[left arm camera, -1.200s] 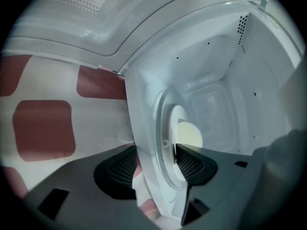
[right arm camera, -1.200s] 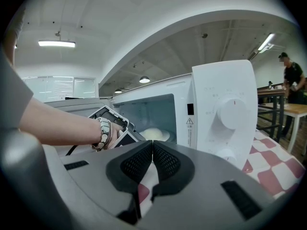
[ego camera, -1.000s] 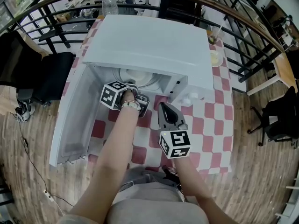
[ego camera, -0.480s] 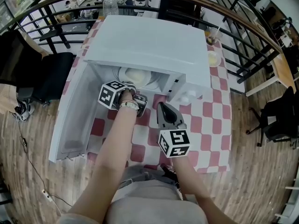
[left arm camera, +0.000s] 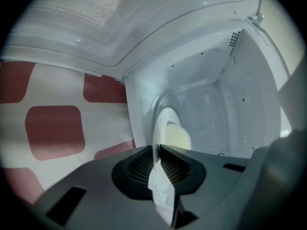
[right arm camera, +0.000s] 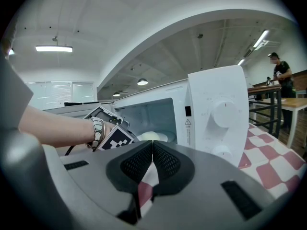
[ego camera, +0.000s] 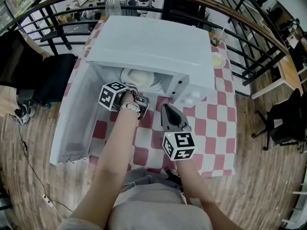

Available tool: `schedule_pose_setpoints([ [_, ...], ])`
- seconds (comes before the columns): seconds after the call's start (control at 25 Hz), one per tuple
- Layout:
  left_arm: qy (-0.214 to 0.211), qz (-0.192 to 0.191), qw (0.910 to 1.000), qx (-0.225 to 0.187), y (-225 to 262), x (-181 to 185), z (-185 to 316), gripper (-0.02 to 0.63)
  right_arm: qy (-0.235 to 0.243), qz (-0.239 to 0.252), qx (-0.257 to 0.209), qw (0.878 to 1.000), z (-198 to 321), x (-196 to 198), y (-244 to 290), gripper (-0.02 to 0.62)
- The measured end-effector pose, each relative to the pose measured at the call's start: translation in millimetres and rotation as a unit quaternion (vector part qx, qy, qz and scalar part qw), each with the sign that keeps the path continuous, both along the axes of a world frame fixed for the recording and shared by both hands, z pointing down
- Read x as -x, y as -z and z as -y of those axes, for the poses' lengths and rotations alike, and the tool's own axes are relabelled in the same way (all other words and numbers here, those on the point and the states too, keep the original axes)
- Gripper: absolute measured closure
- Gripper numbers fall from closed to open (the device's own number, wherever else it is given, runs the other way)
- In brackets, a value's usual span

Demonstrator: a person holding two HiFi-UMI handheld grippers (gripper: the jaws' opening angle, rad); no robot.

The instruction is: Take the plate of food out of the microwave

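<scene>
The white microwave (ego camera: 153, 42) stands on a red-and-white checked table with its door (ego camera: 72, 123) swung open to the left. Inside lies a white plate (ego camera: 139, 76) with pale yellow food (left arm camera: 178, 138). My left gripper (ego camera: 135, 91) reaches into the opening. Its jaws have just been closing, and in the left gripper view the pads press on the plate's near rim (left arm camera: 160, 176). My right gripper (ego camera: 166, 108) hovers over the table in front of the microwave, shut on nothing. In the right gripper view the plate (right arm camera: 153, 136) shows beyond the left hand's marker cube (right arm camera: 115, 135).
The control panel with two knobs (right arm camera: 223, 114) is right of the opening. A water bottle (ego camera: 112, 4) stands behind the microwave, a cup (ego camera: 219, 35) and a small dish (ego camera: 220, 60) at its right. A railing curves round the table's far side. A person (right arm camera: 280, 73) stands far off.
The left gripper's marker cube has shifted slightly left and toward the opening, and more of the plate shows under the microwave's roof. The right gripper has stayed put.
</scene>
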State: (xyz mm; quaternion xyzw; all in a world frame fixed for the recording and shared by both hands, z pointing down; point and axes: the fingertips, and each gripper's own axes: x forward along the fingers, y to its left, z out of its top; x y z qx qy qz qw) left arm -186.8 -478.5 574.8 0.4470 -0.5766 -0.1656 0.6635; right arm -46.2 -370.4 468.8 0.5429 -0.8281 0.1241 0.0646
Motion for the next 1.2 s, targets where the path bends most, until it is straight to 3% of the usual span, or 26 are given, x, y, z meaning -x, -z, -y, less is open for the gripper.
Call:
schedule_pose_setpoints([
  [0.28, 0.003, -0.005, 0.9999, -0.014, 5.2, 3.3, 0.0, 0.566, 0.0, 0.002, 0.0, 1.0, 0.0, 0.7, 0.2, 0.569],
  [0.56, 0.009, -0.028, 0.9952, -0.093, 24.1, 2.9, 8.1, 0.592, -0.003, 0.005, 0.002, 1.0, -1.8, 1.6, -0.4, 0.569],
  [0.72, 0.02, -0.05, 0.9924, -0.11, 20.8, 4.9, 6.0, 0.594, -0.003, 0.006, 0.0, 1.0, -2.6, 2.1, 2.0, 0.569],
  [1.2, 0.023, -0.065, 0.9844, -0.162, 26.3, 8.3, -1.6, 0.592, -0.003, 0.008, -0.002, 1.0, -7.5, 4.4, 3.0, 0.569],
])
